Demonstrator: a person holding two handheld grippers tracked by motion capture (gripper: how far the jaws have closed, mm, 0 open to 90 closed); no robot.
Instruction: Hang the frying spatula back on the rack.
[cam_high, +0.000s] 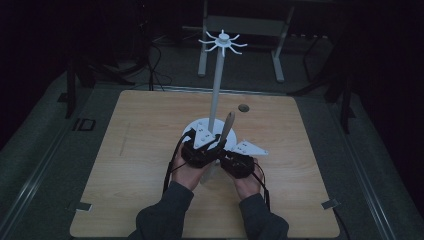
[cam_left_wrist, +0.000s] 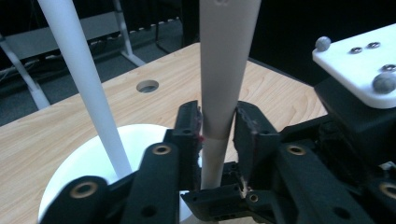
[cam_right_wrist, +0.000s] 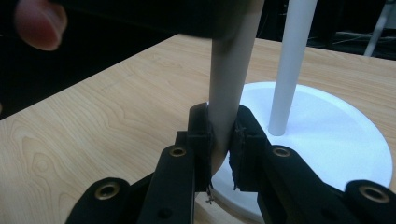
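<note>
We have the pale, tapered wooden utensil handle (cam_high: 227, 125) standing nearly upright, just right of the pole and over the near edge of the white stand's round base (cam_right_wrist: 327, 121), near the middle of the light wooden table (cam_high: 140, 150). The right gripper (cam_right_wrist: 220, 126) is clamped on its lower end, both pads pressed to the wood. The left gripper (cam_left_wrist: 218, 126) sits round the handle a little higher, its jaws narrow but seemingly loose: one pad touches and a thin gap shows at the other.

As we judge it, the risk is a single low grip on a long, tapering piece. It could pivot or slide down between the pads. If it tips left, it knocks the thin white pole (cam_high: 216, 90), and the light stand might rock.

The two grippers crowd each other, so pulling one away could nudge the handle. The ring of curved white hooks (cam_high: 222, 42) sits high above, the pole close alongside any lift. A small round hole (cam_high: 243, 107) lies farther back.
</note>
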